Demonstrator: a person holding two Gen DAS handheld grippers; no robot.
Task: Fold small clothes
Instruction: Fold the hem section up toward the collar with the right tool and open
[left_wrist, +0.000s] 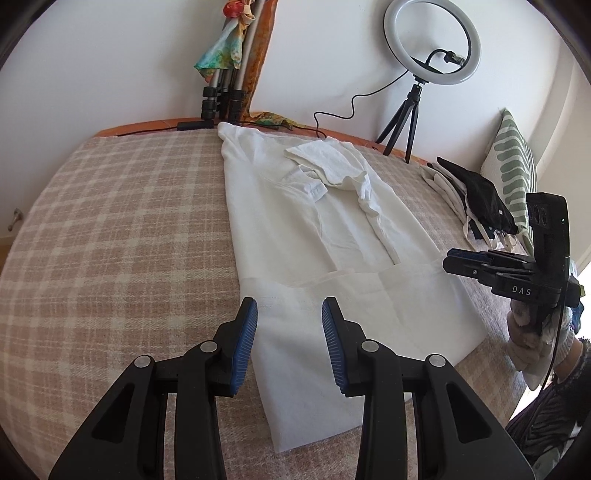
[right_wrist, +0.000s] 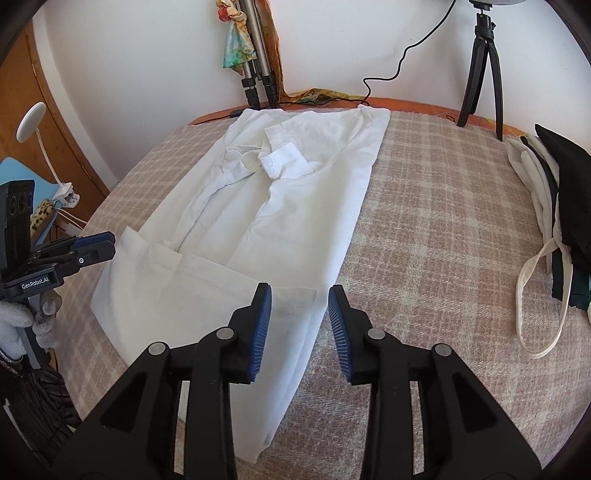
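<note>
Left gripper (left_wrist: 286, 343) hovering released over the near hem of the white shirt (left_wrist: 325, 236); right gripper (right_wrist: 300, 328) also released, nothing between its pads. Shirt lying lengthwise mid-bed on the plaid blanket (left_wrist: 122, 229), collar reaching the far edge, 2 sleeves folded inward.

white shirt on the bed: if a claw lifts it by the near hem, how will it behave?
The white shirt is probably floppy: it lies flat with soft creases. Likely light, thin cloth. Its folded-in sleeves may fall open when lifted.
</note>
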